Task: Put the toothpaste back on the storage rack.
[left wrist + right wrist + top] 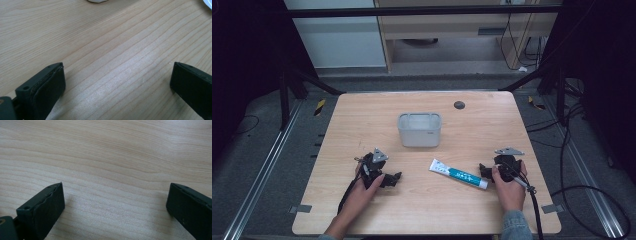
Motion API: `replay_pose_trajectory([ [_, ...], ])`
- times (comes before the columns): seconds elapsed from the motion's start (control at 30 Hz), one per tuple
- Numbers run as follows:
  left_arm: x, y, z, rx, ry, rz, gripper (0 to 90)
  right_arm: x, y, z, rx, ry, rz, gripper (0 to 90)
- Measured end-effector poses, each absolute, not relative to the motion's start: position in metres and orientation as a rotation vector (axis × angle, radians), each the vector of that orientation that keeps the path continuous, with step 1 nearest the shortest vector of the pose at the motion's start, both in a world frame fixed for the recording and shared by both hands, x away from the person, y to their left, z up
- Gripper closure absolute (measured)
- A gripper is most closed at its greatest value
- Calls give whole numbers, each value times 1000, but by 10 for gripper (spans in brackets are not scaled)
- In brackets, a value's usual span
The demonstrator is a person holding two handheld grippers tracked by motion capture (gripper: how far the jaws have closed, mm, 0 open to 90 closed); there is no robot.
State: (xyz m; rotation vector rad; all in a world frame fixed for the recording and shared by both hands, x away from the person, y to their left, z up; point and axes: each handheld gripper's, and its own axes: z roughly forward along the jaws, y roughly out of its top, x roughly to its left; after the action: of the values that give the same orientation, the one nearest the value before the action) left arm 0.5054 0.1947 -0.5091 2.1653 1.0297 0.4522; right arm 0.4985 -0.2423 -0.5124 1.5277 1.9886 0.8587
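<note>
A: Fig. legend, high view. Pale wooden table point(362, 210) w/ a translucent grey plastic tub point(420, 129) at centre, slightly toward 12 o'clock. A white-and-teal toothpaste tube point(458, 174) lies flat toward 4 o'clock of the tub, well apart from it, cap end pointing to 4 o'clock.

B: And the grippers?

A: Left gripper point(395, 178) sits toward 7 o'clock of the tub, resting low on the table. In the left gripper view its jaws stand wide apart, released, bare wood between them point(117, 82). Right gripper point(483, 171) is just beside the tube's cap end, at approx. 3 o'clock of it. The right gripper view gives the same reading: jaws spread, nothing but wood grain between point(115, 202). Neither grasps anything.

B: Progress, as you'd judge it?

A: Very early, I'd say. Tube lies untouched on the table; tub looks empty from here, tho its inside is hard to read. Likely job: tube into tub. Nothing of that is done yet. Left to do, in my est.: close the right gripper's jaws on the tube, lift, carry toward 11 o'clock, drop in the tub. Small dark round spot point(459, 105) near the far edge plays no part.
</note>
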Motion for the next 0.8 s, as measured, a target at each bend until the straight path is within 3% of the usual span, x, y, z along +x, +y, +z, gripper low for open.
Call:
replay_pose_trajectory([
  [0.33,505,195,-509,2165,1030,452,0,497,-244,-512,1517,1997,868,37],
  [0.47,505,195,-509,2165,1030,451,0,492,-246,-510,1504,1988,879,126],
  [0.8,505,195,-509,2165,1030,452,0,472,-227,-472,1290,1965,946,142],
])
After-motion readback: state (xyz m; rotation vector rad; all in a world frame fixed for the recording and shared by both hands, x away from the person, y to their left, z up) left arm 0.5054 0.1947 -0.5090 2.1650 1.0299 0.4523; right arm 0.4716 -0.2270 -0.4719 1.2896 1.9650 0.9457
